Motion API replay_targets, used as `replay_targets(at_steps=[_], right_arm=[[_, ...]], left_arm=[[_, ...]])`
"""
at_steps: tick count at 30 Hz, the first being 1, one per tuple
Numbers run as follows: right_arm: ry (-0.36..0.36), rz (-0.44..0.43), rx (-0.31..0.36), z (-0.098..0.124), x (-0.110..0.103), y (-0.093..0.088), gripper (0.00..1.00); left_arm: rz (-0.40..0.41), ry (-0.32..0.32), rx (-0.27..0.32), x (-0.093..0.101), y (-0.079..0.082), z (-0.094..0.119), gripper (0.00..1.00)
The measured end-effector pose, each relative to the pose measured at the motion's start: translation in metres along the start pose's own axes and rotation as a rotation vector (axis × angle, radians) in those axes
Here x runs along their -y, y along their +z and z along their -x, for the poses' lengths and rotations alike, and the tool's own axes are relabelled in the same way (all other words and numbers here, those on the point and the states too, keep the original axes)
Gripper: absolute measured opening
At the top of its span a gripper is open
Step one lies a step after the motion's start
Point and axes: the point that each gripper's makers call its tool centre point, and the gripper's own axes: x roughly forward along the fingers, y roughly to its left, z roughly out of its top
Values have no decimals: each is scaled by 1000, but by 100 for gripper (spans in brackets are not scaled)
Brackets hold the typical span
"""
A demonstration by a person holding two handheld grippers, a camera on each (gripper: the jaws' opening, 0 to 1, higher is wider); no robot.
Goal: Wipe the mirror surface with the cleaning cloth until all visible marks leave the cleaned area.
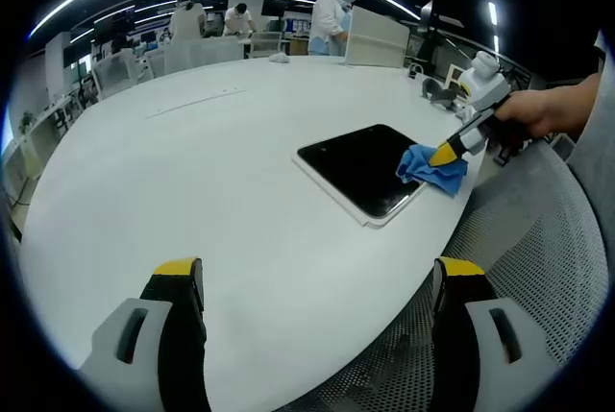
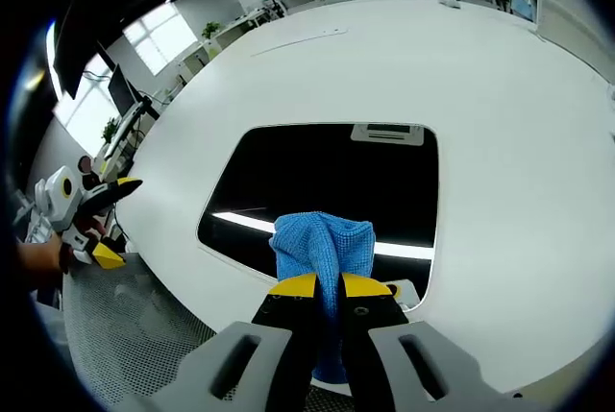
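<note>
Right gripper [image 2: 327, 285] pinches blue cloth [image 2: 322, 244] on dark mirror [image 2: 317, 177]; left gripper [image 1: 317, 273] fingers wide over white table [image 1: 192, 172]; office beyond, seemingly occupied.

Right tool [image 2: 329, 284]: jaws pinched nearly together, clamping the blue cloth [image 2: 322, 244].
Left tool [image 1: 312, 282]: jaws spread wide apart, nothing between them.
Right hand [image 1: 543, 109]: wrapped round its tool's handle, arm outstretched.

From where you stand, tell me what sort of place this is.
Probably an open-plan office or lab: a large white table holding the mirror, desks with monitors by windows, and people working at benches behind.
</note>
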Motion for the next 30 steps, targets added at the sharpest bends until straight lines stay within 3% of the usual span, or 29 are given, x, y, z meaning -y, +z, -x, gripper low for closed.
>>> replay_targets(at_steps=[30], right_arm=[[-26,-28,2,13,28,-4,2]], left_arm=[[1,-4,-12,-2,-5,-2,99]])
